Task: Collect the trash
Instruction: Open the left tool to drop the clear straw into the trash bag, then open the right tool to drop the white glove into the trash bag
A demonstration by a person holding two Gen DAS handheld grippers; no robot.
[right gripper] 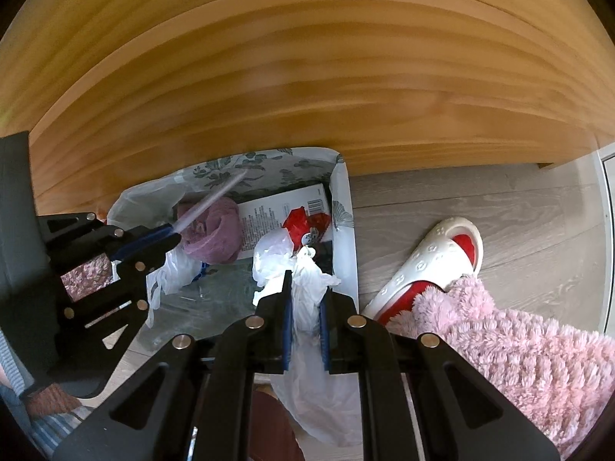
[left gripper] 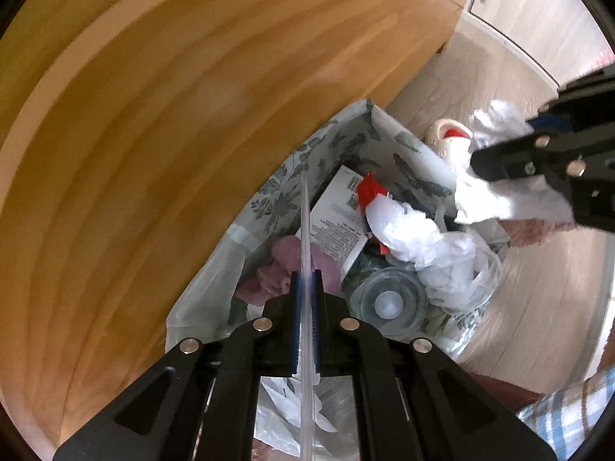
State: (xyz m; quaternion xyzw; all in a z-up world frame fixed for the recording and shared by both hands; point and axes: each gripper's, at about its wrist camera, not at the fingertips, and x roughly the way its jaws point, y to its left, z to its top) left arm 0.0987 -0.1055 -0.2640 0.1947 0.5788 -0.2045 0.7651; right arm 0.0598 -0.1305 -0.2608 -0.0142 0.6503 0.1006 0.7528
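The left tool (left gripper: 306, 282) pinches a clear straw (left gripper: 305, 223) above the bin (left gripper: 415, 153). The right tool (right gripper: 305, 288) grips crumpled white plastic (right gripper: 307, 299), probably a bag, over the bin's right edge.

Soft daylight, motion blur, strong fisheye bending at edges.

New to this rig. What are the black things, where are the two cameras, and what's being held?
No robot: a person holds one two-finger claw in each hand, with a fisheye camera on each looking along its fingers. In the left wrist view, the left claw is shut on a clear plastic straw. In the right wrist view, the right claw is shut on a crumpled white plastic bag. Both hang over a lined trash bin beside a wooden table, already holding a paper box, red wrapper and pink cloth.
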